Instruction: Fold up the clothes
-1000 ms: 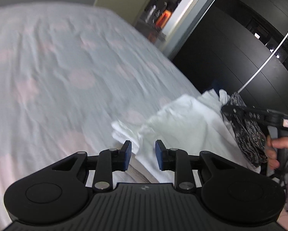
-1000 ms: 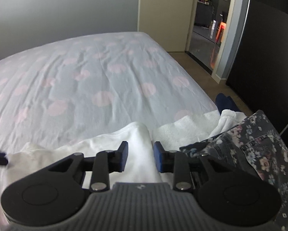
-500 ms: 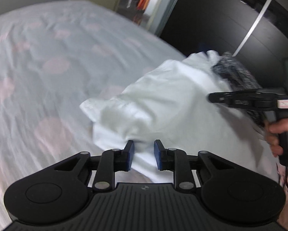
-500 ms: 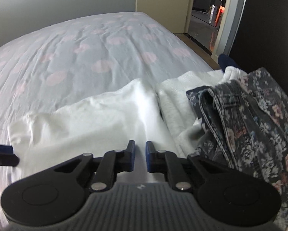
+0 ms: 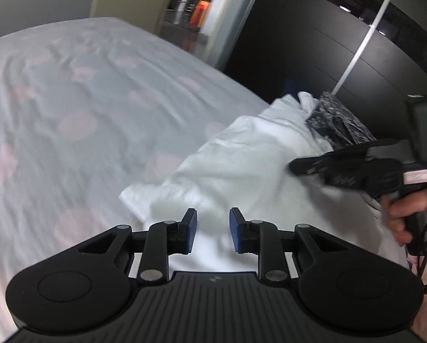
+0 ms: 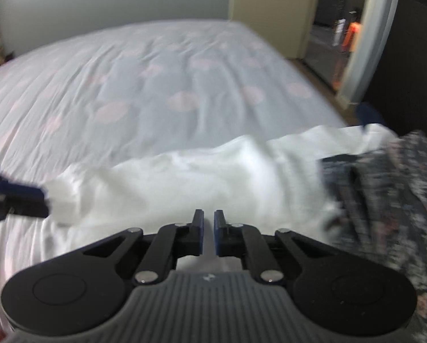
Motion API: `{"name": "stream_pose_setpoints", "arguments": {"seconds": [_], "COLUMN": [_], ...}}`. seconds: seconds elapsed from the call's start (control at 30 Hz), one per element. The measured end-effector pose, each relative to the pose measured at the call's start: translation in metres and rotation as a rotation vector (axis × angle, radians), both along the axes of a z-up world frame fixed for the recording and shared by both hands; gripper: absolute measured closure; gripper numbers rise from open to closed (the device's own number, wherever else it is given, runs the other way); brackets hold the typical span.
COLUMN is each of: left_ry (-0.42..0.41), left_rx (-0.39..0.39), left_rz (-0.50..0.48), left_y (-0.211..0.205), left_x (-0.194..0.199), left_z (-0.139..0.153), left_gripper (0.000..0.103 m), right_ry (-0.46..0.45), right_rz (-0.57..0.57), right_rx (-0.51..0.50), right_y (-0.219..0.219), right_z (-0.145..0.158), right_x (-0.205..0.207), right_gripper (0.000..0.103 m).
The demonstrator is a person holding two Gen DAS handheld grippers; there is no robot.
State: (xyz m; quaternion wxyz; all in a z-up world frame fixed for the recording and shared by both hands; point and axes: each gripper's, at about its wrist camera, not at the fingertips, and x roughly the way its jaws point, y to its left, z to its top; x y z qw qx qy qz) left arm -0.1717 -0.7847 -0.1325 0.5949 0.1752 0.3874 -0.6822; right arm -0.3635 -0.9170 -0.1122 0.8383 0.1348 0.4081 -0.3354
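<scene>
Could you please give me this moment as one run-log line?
left gripper: open over white garment | right gripper: nearly shut, grip unclear | floral garment: beside

Dim, soft indoor light, brightest through the open doorway (image 6: 339,37). Heavy motion blur across the pale pink-spotted bedsheet (image 5: 70,108) and crumpled white cotton garment (image 6: 184,180). Strong fisheye bending at edges.

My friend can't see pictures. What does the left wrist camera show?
The left claw, jaws apart, hovers over a white garment on a pink-spotted bed sheet. A hand holds the right claw over it, beside a dark floral garment.
</scene>
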Motion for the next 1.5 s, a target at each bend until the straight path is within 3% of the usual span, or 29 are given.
{"name": "stream_pose_setpoints", "arguments": {"seconds": [0.3,0.5,0.63,0.73,0.9,1.07,1.23,1.5], "left_ry": [-0.030,-0.009,-0.019,-0.014,-0.003,0.044,0.040,-0.054], "left_rx": [0.115,0.139,0.152,0.161,0.120,0.046,0.047,0.169], "left_rz": [0.071,0.057,0.070,0.105,0.142,0.046,-0.099,-0.210], "left_y": [-0.033,-0.040,-0.037,-0.031,-0.014,0.004,0.018,0.043], "left_x": [0.023,0.033,0.040,0.048,0.049,0.005,-0.059,-0.122], "left_z": [-0.043,-0.053,-0.051,-0.045,-0.018,0.012,0.012,-0.011], "left_gripper": [0.087,0.085,0.073,0.076,0.078,0.078,0.082,0.085], "right_ry": [0.077,0.131,0.154,0.133,0.043,-0.012,-0.002,0.025], "right_rz": [0.021,0.019,-0.010,-0.017,0.017,0.038,0.005,-0.103], "right_rx": [0.028,0.053,0.068,0.049,-0.014,-0.024,-0.024,0.014], "right_y": [-0.038,-0.064,-0.076,-0.074,-0.051,-0.016,0.021,0.059], "right_z": [-0.020,-0.043,-0.057,-0.051,-0.011,0.019,0.024,-0.010], "right_x": [0.055,0.089,0.105,0.105,0.081,0.034,-0.023,-0.109], "right_gripper": [0.095,0.098,0.098,0.096,0.096,0.095,0.095,0.097]}}
